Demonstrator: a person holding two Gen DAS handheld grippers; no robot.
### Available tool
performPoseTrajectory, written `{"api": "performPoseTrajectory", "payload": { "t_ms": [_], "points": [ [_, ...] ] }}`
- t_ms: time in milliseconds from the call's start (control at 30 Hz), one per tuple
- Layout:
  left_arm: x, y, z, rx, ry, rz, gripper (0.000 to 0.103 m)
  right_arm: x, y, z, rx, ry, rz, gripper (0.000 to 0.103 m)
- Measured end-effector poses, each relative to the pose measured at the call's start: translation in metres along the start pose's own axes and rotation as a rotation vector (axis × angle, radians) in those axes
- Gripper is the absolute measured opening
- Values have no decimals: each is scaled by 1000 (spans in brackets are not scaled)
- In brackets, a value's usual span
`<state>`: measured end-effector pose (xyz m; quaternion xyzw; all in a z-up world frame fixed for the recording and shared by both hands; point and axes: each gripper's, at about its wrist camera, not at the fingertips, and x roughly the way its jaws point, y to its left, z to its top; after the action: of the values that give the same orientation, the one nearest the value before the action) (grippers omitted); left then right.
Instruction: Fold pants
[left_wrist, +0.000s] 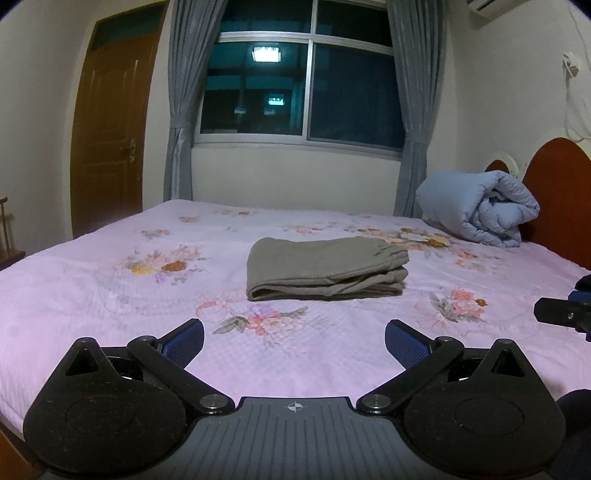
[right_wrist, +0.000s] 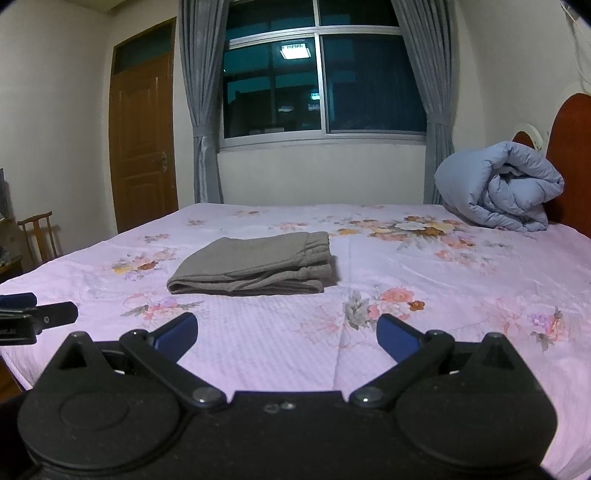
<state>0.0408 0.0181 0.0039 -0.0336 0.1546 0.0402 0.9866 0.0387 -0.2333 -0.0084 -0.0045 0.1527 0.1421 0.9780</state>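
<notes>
Grey-brown pants (left_wrist: 327, 267) lie folded into a compact stack on the pink floral bedsheet (left_wrist: 110, 295), waistband end to the right. In the right wrist view the same pants (right_wrist: 255, 264) sit left of centre. My left gripper (left_wrist: 294, 341) is open over the near part of the bed, well short of the pants, nothing between its blue pads. My right gripper (right_wrist: 286, 334) is also open and empty, near the bed's front edge. Part of the right gripper (left_wrist: 565, 314) shows at the left wrist view's right edge, and the left gripper (right_wrist: 37, 314) at the other view's left edge.
A rolled blue quilt (left_wrist: 480, 206) rests against the red headboard (left_wrist: 561, 192) at the far right. A window with grey curtains (left_wrist: 303, 81) and a wooden door (left_wrist: 110, 118) are behind the bed. A wooden chair (right_wrist: 38, 236) stands at the left.
</notes>
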Motion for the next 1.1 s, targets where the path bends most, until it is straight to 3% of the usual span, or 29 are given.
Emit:
{"api": "performPoseTrajectory", "payload": {
  "t_ms": [1100],
  "points": [
    [-2, 4, 0, 8, -24, -12, 103, -2, -1, 1, -29, 4, 6, 97]
  ]
}}
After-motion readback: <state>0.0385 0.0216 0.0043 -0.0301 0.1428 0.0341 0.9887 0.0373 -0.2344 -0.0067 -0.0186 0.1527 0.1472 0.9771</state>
